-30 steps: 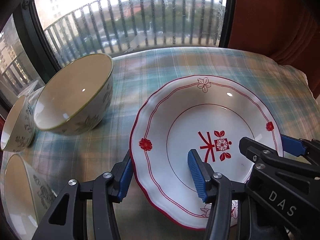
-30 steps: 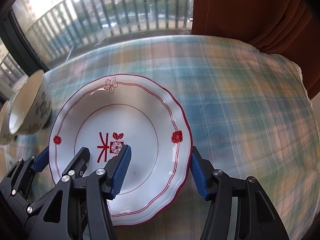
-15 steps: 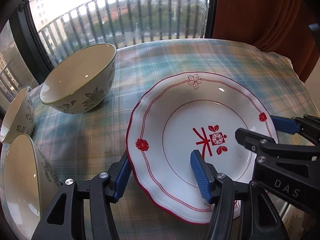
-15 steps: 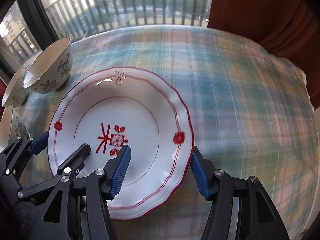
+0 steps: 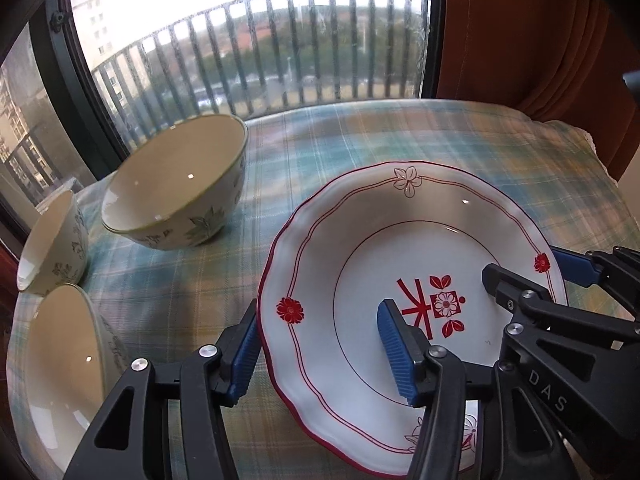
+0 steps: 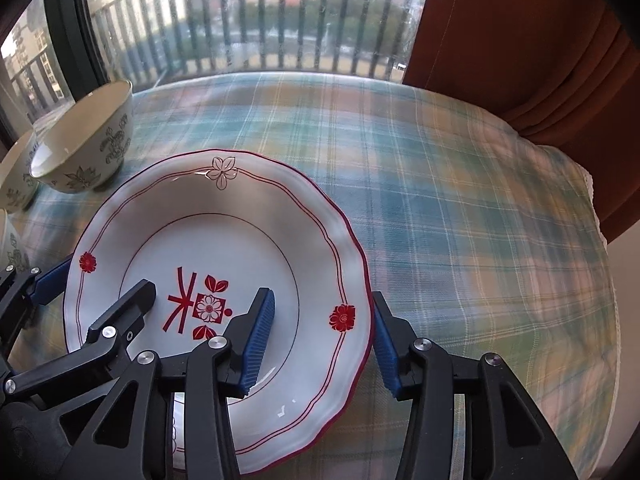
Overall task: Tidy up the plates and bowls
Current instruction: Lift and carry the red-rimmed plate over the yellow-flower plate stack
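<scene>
Three floral bowls [image 5: 178, 184] left of left gripper [image 5: 320, 350], on plaid cloth [image 6: 460, 200]. Left gripper straddles left rim of red-patterned plate [image 5: 400, 248], jaws closing, pads not yet pressing. Right gripper [image 6: 322, 338] straddles right rim, jaws closing, not yet clamped.

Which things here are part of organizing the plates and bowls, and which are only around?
For the job:
- white scalloped plate with red flowers, straddled by left gripper and right gripper, both closing
- three cream floral ceramic bowls

Only around:
- green plaid tablecloth
- rust-orange curtain
- window railing
</scene>
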The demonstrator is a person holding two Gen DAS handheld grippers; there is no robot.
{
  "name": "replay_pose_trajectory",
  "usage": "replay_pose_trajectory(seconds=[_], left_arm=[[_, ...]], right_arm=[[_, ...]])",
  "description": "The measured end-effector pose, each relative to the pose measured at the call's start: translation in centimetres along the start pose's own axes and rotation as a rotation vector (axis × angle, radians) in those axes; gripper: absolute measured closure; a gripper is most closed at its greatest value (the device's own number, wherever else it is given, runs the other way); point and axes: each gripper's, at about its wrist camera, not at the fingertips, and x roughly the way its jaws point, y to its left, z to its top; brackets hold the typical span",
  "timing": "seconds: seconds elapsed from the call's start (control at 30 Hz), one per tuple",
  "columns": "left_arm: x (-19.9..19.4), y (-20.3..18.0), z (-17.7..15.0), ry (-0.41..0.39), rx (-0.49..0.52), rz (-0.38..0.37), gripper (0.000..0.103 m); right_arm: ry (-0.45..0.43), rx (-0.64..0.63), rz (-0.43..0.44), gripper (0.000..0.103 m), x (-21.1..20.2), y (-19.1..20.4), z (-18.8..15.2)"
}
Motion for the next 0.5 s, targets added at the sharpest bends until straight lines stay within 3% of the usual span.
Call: replay_pose_trajectory(seconds=[0.33, 0.5], left_arm=[[-4.9, 0.0, -0.1, -0.083, -0.005, -0.013, 0.046], [-6.4, -0.6, -1.3, -0.098, 0.002, -0.029, 0.045]], right_arm=[[-0.069, 0.016, 0.004, 0.051, -5.0, -0.4, -0.8], [-0.124, -0.006, -0.038, 0.051, -7.7, -0.5, -2.5]])
